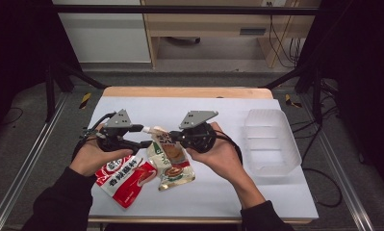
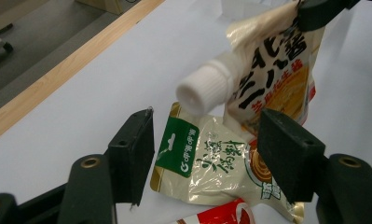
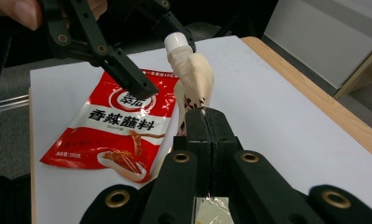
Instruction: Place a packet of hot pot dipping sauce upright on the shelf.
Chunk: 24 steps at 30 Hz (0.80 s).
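Spout pouch point(image 1: 161, 137), seen from the high view, hangs over the middle of the white table point(image 1: 218, 187) between the left gripper point(image 1: 140, 136) and the right gripper point(image 1: 172, 137), above a green-label packet point(image 1: 172, 166) and beside a red packet point(image 1: 124, 178), with a clear tub point(image 1: 270, 142) off to the right. From the left gripper view, the jaws stand spread, the pouch's white cap point(image 2: 203, 91) just beyond them. In the right gripper view the jaws are pressed together, pinching the pouch point(image 3: 193, 77), with the red packet point(image 3: 113, 126) flat on the table.
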Motion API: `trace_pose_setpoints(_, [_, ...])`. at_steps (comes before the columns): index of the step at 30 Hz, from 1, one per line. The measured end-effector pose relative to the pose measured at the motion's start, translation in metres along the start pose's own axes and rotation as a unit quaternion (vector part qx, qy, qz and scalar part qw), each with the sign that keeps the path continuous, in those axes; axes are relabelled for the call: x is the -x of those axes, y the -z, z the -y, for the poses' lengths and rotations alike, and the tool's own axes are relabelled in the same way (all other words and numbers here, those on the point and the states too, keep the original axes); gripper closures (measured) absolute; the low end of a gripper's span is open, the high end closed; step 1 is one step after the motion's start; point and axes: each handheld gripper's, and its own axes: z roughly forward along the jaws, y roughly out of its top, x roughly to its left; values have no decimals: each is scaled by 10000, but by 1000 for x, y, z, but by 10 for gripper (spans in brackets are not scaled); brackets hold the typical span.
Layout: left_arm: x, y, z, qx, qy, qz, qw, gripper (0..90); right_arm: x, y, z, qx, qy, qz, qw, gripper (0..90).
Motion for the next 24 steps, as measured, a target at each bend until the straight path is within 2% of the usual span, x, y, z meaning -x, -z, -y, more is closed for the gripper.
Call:
trace_pose_setpoints(9, [-1,2,-9,59,-118,137,9998,441,-7,-5,-3,13,70,-145,9999,900])
trace_pose_setpoints(12, [-4,1,-8,73,-30,203,9998,492,-6,-5,-2,75,-3,-204,9998,900])
trace_pose_setpoints(15, [-4,0,-8,41,-40,316,9995,567,-5,-5,0,68,-32,-224,9997,900])
trace_pose_setpoints(18, [-4,-3,-9,15,61,363,9993,589,-4,-7,4,57,-81,-207,9997,900])
trace_pose_setpoints(24, [-1,-8,-12,-110,30,465,9989,653,1,-5,12,45,-192,-156,9997,900])
